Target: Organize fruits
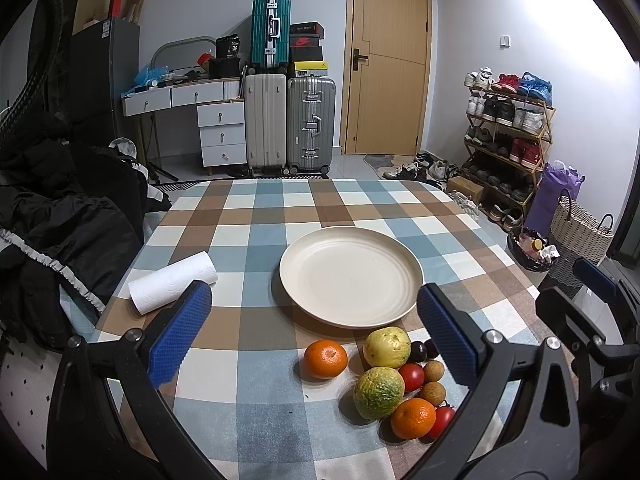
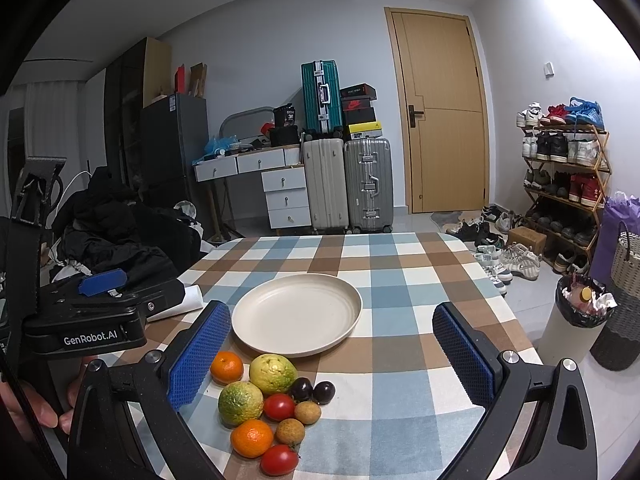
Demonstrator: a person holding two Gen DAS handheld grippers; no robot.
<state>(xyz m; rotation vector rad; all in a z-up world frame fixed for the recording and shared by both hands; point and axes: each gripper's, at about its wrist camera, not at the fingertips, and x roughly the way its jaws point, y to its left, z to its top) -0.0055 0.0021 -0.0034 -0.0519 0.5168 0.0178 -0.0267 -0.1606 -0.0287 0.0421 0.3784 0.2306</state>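
Nothing has been sorted yet, judging by the left wrist view: the cream plate (image 1: 351,276) sits bare on the checked cloth of the bench (image 1: 240,392), and every fruit lies in a loose cluster just in front of the plate's near rim. The left claw (image 1: 312,334) hovers over that near side, its blue pads spread wide and grasping nothing. Beside the plate's near rim are a mandarin (image 1: 325,358) and a pale yellow-green guava (image 1: 387,347); nearer the camera lie a mottled green citrus (image 1: 378,392), a cherry tomato (image 1: 411,377) and a second mandarin (image 1: 413,418). A paper towel roll (image 1: 172,282) lies well left of the plate.

From the right wrist view, the right claw (image 2: 332,354) is likewise released and empty, held above the bench on the plate's near side. The cluster shows more fully here: two dark plums (image 2: 312,391) and two tan longans (image 2: 298,422) nestle among the larger fruit, and a second tomato (image 2: 279,459) lies farthest from the plate. All appear whole and unpeeled. The entire job of moving them remains.
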